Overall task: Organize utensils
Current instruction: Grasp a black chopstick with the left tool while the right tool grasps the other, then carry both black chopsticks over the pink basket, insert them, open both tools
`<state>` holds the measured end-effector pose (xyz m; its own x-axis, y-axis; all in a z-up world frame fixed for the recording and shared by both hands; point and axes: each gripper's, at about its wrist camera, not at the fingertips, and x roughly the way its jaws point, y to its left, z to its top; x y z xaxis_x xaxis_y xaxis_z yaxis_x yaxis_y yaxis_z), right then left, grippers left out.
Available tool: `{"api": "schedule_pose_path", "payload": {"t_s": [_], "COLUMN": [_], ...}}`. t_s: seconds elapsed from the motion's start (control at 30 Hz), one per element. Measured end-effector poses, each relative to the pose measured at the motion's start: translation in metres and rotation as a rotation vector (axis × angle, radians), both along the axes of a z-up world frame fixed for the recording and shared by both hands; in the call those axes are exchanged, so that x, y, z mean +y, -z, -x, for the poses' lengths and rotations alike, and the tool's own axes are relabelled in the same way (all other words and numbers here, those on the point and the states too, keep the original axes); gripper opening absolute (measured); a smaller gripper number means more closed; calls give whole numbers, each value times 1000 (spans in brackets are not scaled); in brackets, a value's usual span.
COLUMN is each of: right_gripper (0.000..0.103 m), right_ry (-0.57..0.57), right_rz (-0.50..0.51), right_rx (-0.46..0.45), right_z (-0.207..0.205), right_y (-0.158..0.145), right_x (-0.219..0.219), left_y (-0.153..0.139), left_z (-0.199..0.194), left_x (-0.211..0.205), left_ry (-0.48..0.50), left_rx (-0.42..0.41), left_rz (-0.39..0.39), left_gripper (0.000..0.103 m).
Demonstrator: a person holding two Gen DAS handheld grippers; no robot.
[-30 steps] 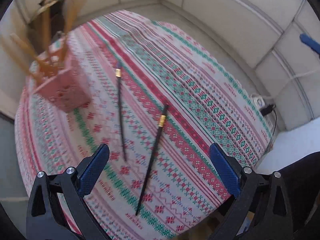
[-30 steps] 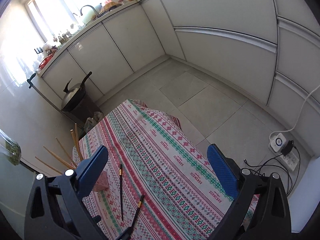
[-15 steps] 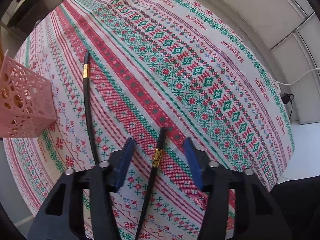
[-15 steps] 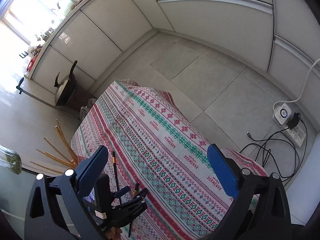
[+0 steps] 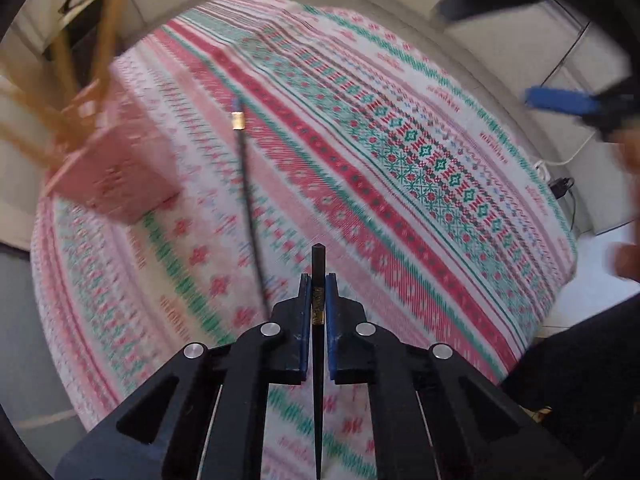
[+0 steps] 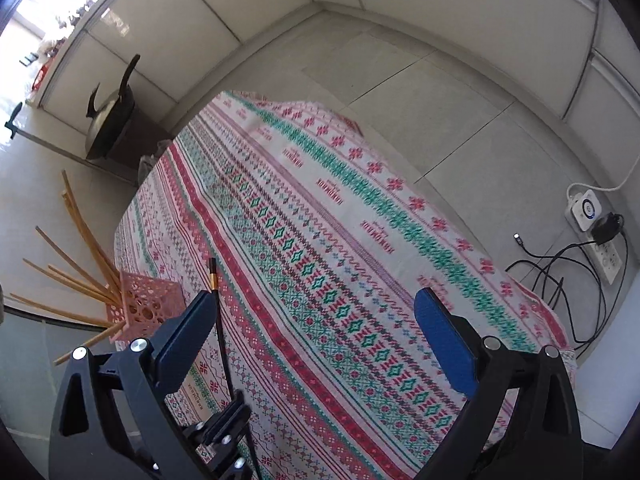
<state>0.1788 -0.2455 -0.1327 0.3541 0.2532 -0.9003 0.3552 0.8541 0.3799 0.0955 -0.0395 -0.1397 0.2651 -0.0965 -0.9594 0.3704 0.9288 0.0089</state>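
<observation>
Left hand-held gripper (image 5: 318, 284) clamps a black chopstick (image 5: 319, 380); right hand-held gripper (image 6: 316, 322) gapes.

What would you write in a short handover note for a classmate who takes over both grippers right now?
Left gripper: jaws have just closed, now shut on one black chopstick.
Right gripper: open, empty, above the tablecloth.
Second black chopstick lies on the cloth beside the pink holder, which already has wooden chopsticks in it.
Done: first black chopstick gripped.
Left: put it in the holder, then the second one.
</observation>
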Motion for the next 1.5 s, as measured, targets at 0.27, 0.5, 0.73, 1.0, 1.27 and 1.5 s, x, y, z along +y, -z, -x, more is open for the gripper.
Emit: {"api": "schedule_pose_path", "payload": {"t_s": [0.27,0.5,0.73,1.0,1.27,1.5], "right_gripper": [85,73,70,12,7,7], "right_ry": [-147,-239,-323,-330,-261,-306], "right_rz": [78,140,311,200,66,28], "right_rx": [5,-18,-33,-19,-141,-342], "right_z": [-47,-75,-90,-85,-43,-6], "right_y": [44,75,85,81,45,-28], "right_x": [85,132,162,131,82,69], "left_y": [-85,-94,-96,-98,-109,-120], "left_z": [43,28,32,32,34,36], "left_x": [78,102,108,110,119,123], "left_ry": [-160,-229,-220,-239,-280,-309], "left_rx": [-203,-226,-224,-237,-278,-326], "left_rz": [150,219,241,242,267,298], "left_gripper": [6,6,6,6,6,6]}}
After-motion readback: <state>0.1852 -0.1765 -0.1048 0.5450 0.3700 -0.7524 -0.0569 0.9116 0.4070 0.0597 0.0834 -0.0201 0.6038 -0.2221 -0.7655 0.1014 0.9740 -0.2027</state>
